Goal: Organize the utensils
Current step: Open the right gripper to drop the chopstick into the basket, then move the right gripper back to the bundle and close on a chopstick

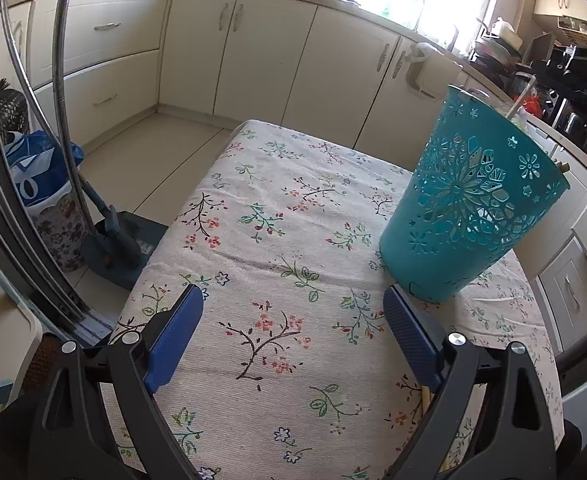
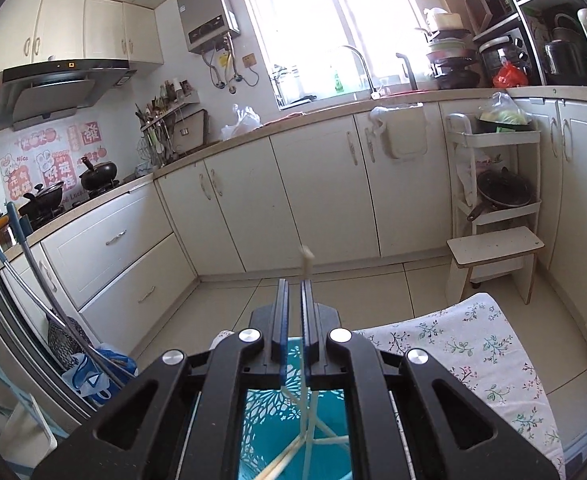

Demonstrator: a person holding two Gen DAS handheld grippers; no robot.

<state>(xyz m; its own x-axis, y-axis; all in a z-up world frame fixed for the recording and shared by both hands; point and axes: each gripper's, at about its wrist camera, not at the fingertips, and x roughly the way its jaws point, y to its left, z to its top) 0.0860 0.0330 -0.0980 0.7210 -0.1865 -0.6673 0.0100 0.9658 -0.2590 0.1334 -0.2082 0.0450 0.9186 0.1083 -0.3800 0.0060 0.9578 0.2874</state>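
A teal cup [image 1: 469, 204] with cut-out flower patterns stands on the flowered tablecloth [image 1: 277, 240], toward its right side. The left gripper [image 1: 293, 312] hangs low over the cloth just in front of the cup, its 2 blue fingers spread wide apart with nothing between them; the right finger's tip sits just beside the cup's base. The right gripper [image 2: 295, 312] is directly above the cup [image 2: 293, 432], its fingers nearly together and clamped on a pale chopstick [image 2: 306, 264] that runs down into the cup, where more sticks [image 2: 289, 456] lean inside.
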